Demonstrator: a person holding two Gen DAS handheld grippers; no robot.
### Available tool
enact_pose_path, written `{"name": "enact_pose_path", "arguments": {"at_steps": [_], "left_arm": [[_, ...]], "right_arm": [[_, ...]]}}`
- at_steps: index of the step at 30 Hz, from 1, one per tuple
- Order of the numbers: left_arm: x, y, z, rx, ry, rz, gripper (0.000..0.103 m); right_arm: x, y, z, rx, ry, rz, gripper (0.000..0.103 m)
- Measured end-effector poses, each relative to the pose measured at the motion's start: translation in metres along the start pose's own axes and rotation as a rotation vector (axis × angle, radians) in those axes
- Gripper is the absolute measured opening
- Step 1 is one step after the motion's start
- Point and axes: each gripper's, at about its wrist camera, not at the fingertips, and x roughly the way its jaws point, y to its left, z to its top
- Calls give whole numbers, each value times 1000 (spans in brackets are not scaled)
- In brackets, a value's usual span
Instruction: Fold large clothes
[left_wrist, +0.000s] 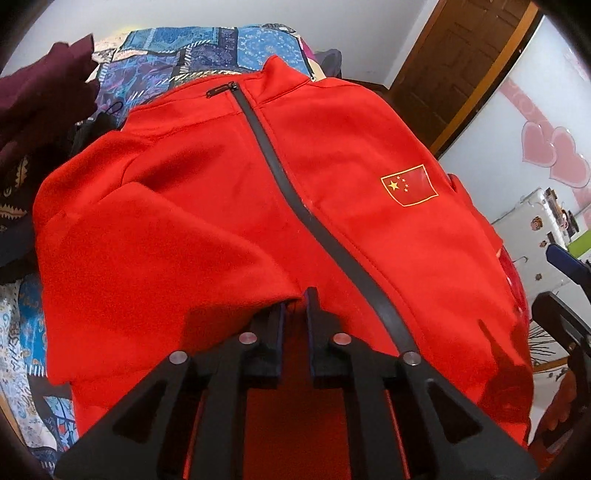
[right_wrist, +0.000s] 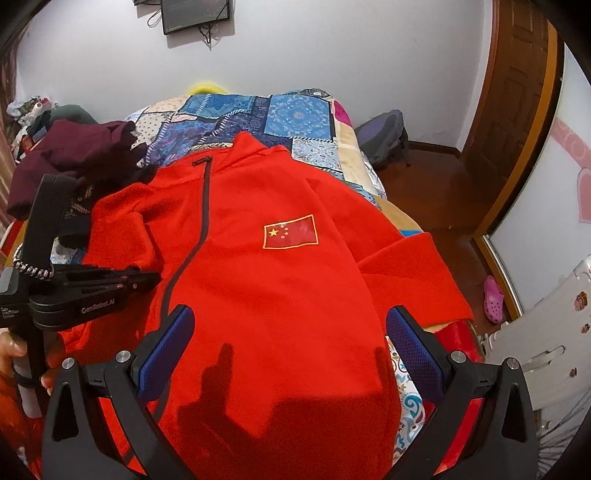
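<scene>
A red zip jacket (left_wrist: 229, 206) with a dark zipper and a flag patch (left_wrist: 409, 185) lies front up on a patterned bedspread (left_wrist: 207, 48). Its left sleeve is folded over the chest. My left gripper (left_wrist: 295, 299) is shut on the red sleeve cuff over the lower front. In the right wrist view the jacket (right_wrist: 266, 288) fills the middle, its right sleeve (right_wrist: 413, 273) spread out to the right. My right gripper (right_wrist: 290, 325) is open and empty above the jacket's lower hem. The left gripper (right_wrist: 147, 277) shows at the left of that view.
A maroon garment (right_wrist: 74, 155) and dark clothes are piled at the bed's left. A wooden door (right_wrist: 517, 103), a backpack (right_wrist: 384, 136) on the floor, a pink shoe (right_wrist: 493, 299) and a white plastic piece (right_wrist: 546, 350) lie to the right.
</scene>
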Motion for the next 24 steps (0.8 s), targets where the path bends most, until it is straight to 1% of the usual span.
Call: {"name": "enact_pose_path", "arguments": {"at_steps": [2, 3, 4, 5, 7, 9, 11, 12, 14, 18, 20, 22, 24], "left_arm": [[-5, 4, -3, -5, 6, -7, 23], [-11, 6, -8, -3, -2, -4, 27], [-17, 7, -9, 0, -8, 4, 35], [-24, 8, -9, 2, -17, 15, 40], [-40, 15, -14, -7, -51, 34, 41], [-59, 24, -19, -20, -84, 40, 46], [-77, 38, -19, -31, -133, 81, 53], [-88, 45, -20, -34, -163, 110, 54], [-111, 62, -26, -50, -216, 163, 59], [-148, 98, -40, -105, -295, 232, 68], [-161, 116, -46, -129, -319, 265, 72], [-172, 134, -58, -158, -337, 314, 74], [-178, 150, -69, -185, -340, 352, 74]], "right_arm": [[-2, 3, 2, -7, -5, 5, 103], [-4, 5, 4, -15, -12, 9, 103], [-6, 8, 5, -24, -17, 9, 103], [-8, 10, 8, -35, -21, 11, 103], [-10, 16, 12, -58, -32, 18, 103], [-13, 26, 20, -91, -44, 34, 103], [-14, 39, 29, -125, -51, 59, 103], [-13, 45, 33, -142, -52, 68, 103], [-13, 59, 40, -178, -58, 90, 103], [-8, 96, 55, -268, -52, 147, 103], [-2, 119, 58, -326, -35, 169, 103], [3, 136, 57, -382, -17, 194, 103], [11, 159, 56, -448, -1, 205, 103]]}}
